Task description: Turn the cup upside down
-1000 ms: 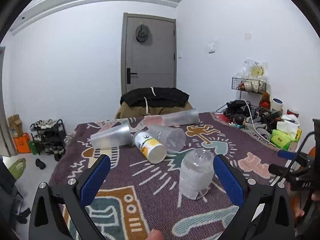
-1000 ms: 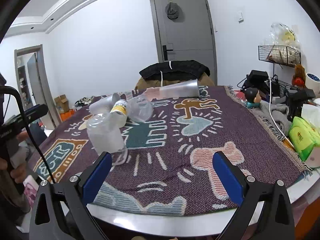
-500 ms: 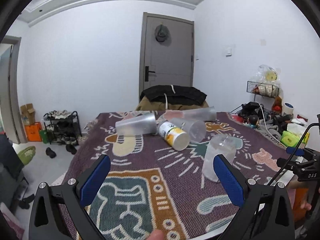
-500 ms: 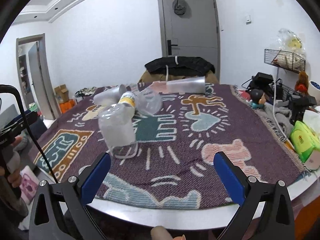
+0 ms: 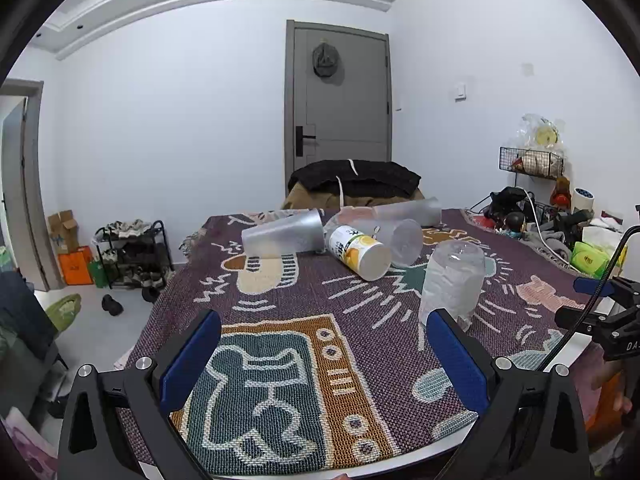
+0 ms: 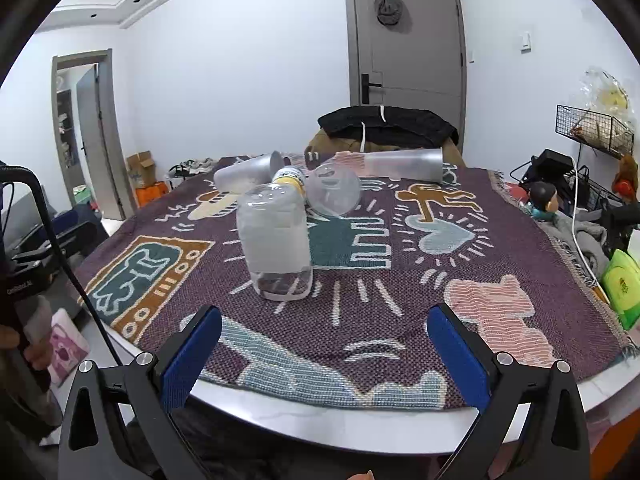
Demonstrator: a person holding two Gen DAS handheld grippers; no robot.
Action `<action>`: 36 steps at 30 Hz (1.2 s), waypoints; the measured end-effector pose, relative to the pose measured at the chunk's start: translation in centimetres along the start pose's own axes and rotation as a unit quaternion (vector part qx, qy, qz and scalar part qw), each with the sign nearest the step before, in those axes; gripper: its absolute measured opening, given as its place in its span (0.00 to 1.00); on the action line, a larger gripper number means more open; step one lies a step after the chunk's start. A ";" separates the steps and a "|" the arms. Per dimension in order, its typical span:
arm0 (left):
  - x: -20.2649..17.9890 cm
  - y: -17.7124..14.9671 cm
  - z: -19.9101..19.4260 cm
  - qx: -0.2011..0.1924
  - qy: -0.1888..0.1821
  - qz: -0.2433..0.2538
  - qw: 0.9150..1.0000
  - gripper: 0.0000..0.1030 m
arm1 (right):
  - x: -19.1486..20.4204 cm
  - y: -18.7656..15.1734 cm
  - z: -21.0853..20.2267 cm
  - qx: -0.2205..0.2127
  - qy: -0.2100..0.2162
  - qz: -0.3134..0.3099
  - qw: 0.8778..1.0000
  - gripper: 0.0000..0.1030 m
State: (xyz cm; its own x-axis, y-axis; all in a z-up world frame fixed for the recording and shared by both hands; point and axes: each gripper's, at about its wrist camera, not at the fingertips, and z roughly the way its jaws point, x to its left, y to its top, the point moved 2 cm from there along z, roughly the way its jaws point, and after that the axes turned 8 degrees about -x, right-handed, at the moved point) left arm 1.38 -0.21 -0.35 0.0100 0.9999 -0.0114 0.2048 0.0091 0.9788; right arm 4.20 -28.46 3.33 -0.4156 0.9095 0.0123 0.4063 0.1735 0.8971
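A clear ribbed plastic cup (image 5: 452, 282) (image 6: 276, 242) stands upside down, mouth on the patterned cloth, near the table's front. My left gripper (image 5: 324, 356) is open and empty, low over the cloth, with the cup just beyond its right finger. My right gripper (image 6: 324, 354) is open and empty at the table's front edge, the cup ahead and to the left. Both stand apart from the cup.
Behind the cup lie three frosted cups on their sides (image 5: 282, 236) (image 5: 400, 236) (image 6: 404, 164) and a yellow-labelled bottle (image 5: 358, 252). A chair with a black jacket (image 5: 354, 180) stands behind the table. Clutter and green tissue packs (image 6: 622, 284) sit at the right.
Both grippers have pulled back from the cup toward the table's near edge. The left view has swung left, so the cup now sits beside its right finger. The cup has stayed put.
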 end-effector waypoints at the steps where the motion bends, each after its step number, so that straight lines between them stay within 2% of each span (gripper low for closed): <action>1: 0.0 0.0 0.0 0.001 0.000 -0.002 1.000 1.00 | 0.1 0.0 0.0 -0.001 -0.001 -0.001 1.000 1.00; 32: 0.6 0.0 -0.1 0.000 0.012 -0.007 1.000 1.00 | -0.1 -0.7 0.8 0.017 -0.003 0.008 1.000 1.00; 36: 0.7 0.0 -0.2 0.001 0.012 -0.008 1.000 1.00 | -0.2 -0.7 0.6 0.011 -0.014 0.008 1.000 1.00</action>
State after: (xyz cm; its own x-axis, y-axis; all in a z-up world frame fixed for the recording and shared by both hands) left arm 1.23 0.46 -0.33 -0.0171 0.9996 -0.0219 0.2072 0.0249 0.9780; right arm 4.52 -28.50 2.44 -0.3866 0.9222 0.0144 0.4309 0.1668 0.8868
